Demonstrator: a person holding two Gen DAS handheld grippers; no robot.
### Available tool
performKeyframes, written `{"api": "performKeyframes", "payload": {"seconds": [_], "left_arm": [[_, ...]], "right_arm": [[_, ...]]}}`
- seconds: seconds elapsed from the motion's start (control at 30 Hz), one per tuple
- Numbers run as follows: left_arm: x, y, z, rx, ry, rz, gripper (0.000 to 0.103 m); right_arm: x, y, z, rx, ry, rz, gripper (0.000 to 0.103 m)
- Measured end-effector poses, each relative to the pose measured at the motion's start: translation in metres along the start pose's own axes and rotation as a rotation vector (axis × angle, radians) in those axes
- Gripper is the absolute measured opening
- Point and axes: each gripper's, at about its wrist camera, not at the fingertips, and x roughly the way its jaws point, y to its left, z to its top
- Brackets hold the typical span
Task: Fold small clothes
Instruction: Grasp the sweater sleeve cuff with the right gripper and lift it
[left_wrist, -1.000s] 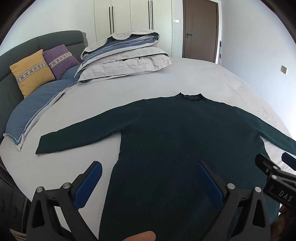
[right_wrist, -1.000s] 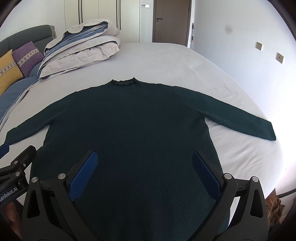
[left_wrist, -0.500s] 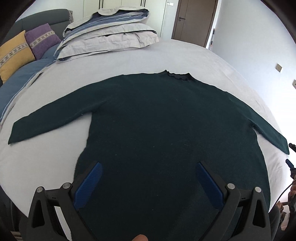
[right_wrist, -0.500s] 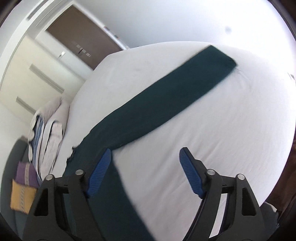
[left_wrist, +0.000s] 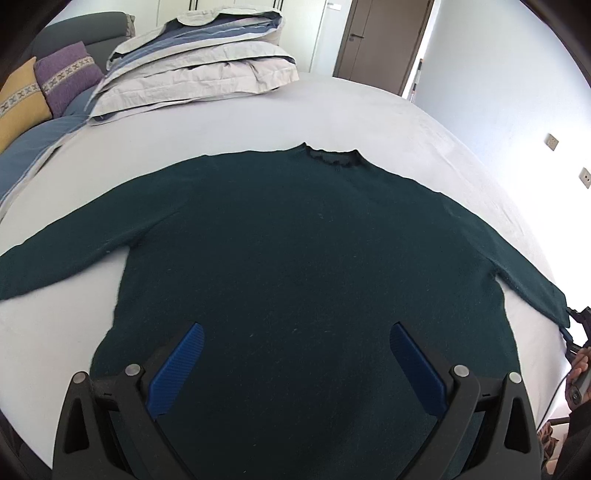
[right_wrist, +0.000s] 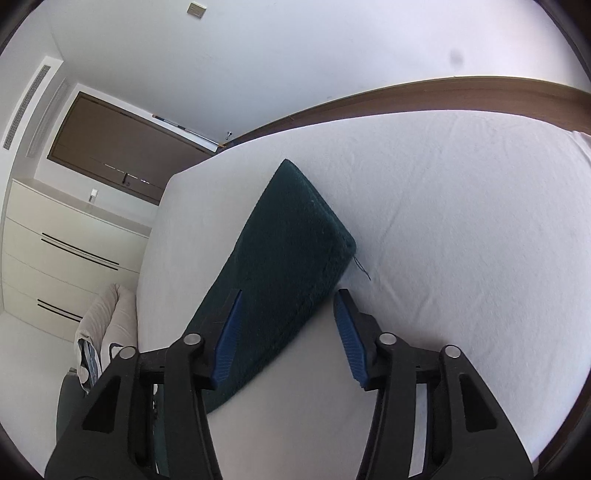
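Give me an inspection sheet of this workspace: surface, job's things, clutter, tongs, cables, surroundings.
Surface: bed sheet, pale, lightly creased.
Job's things: dark green sweater spread flat, both sleeves out; right sleeve cuff lies on the sheet with a loose thread at its corner.
Clutter: folded duvet and two cushions at the head of the bed.
Tongs: left tongs open above the sweater's hem; right tongs have just been closing, sleeve between the jaws, pads not yet pressing it.
Cables: thin cable near the hand at the right edge.
Surroundings: wardrobe, brown door, wall sockets.
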Motion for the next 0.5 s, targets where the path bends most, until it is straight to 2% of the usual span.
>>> {"api": "performKeyframes", "payload": {"seconds": [0.07, 0.17, 0.27, 0.4, 0.5], "left_arm": [[0.004, 0.001, 0.003, -0.015, 0.014, -0.042, 0.103], [0.013, 0.005, 0.006, -0.053, 0.041, -0.114, 0.098], [0.021, 0.008, 0.009, -0.066, 0.057, -0.15, 0.092], [0.025, 0.013, 0.014, -0.09, 0.054, -0.202, 0.09], [0.026, 0.018, 0.022, -0.108, 0.048, -0.238, 0.089]], "right_arm": [[0.01, 0.001, 0.012, -0.007, -0.003, -0.005, 0.03], [0.025, 0.008, 0.026, -0.033, -0.006, -0.032, 0.008], [0.032, 0.039, 0.033, -0.119, -0.02, -0.052, 0.007], [0.037, 0.116, 0.002, -0.316, -0.017, -0.043, 0.007], [0.055, 0.184, -0.033, -0.487, 0.025, -0.008, 0.006]]}}
